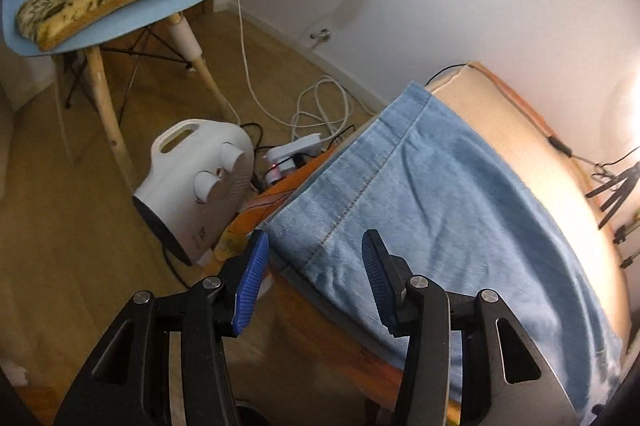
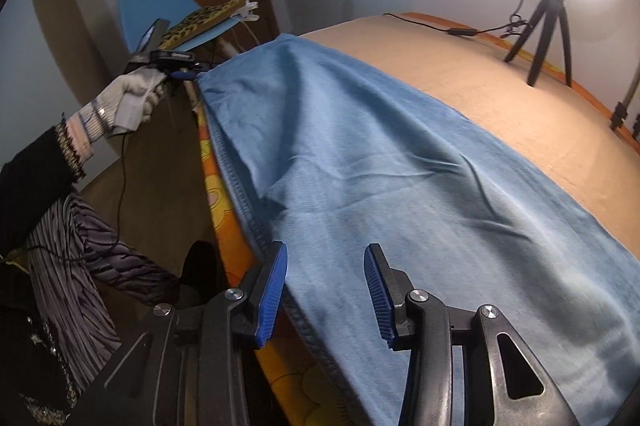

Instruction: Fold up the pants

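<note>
Lengthwise, blue pants (image 2: 400, 162) flat along bed edge (image 2: 224, 226), hem end farthest.

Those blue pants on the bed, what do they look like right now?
The pants are light blue denim, lying lengthwise on a tan bed cover, softly wrinkled. One stitched side seam follows the bed's near edge. A hemmed end hangs slightly over the corner. Neither the left gripper nor the right gripper is pinching them; both hover with the near edge between their jaws.
</note>
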The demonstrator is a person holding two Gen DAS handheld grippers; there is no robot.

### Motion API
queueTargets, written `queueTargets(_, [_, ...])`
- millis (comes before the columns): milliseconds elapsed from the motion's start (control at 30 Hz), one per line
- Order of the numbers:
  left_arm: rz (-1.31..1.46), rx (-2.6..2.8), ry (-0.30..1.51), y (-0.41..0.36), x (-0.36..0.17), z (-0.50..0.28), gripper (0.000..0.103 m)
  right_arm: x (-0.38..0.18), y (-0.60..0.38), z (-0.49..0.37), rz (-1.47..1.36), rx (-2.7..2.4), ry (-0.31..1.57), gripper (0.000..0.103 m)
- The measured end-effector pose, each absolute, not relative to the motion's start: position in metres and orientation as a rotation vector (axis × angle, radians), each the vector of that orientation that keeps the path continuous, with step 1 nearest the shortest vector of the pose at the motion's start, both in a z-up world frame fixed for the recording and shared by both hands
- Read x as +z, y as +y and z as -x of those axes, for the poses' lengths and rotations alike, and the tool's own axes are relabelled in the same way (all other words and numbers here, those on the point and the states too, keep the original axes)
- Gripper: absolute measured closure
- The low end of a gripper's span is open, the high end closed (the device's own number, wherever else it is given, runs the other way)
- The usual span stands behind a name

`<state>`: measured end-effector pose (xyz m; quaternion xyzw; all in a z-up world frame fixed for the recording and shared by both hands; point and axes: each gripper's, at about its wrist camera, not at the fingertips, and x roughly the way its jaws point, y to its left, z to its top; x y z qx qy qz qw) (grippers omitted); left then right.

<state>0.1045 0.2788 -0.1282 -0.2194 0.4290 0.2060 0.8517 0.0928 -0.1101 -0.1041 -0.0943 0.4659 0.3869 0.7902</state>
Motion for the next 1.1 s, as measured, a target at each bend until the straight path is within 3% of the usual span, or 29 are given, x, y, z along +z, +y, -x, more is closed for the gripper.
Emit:
queueTargets(267, [0.432,0.48,0.923,0.276,-0.141,-0.107,0.056,-0.109,-0.107,-0.084,0.239,0.828,1.016,0.06])
queueTargets(467, [0.404,0.487,0.899,0.276,-0.139,-0.108,0.074,-0.11,-0.092,-0.076,0.302,0.828,0.993,0.056])
queueTargets(667, [0.395,0.446,0.87,0.277,-0.132,-0.107,0.082,-0.118,-0.078,-0.069,0.446,0.761,0.957,0.056])
queueTargets(833, [0.41,0.429,0.841,0.279,-0.125,-0.107,0.084,-0.118,-0.081,-0.067,0.46,0.76,0.946,0.065])
queueTargets(967, [0.42,0.429,0.829,0.279,-0.124,-0.106,0.084,-0.118,-0.082,-0.067,0.455,0.767,0.964,0.085])
queueTargets(1100, [0.41,0.43,0.858,0.279,-0.131,-0.109,0.081,-0.118,-0.081,-0.064,0.476,0.782,0.943,0.08])
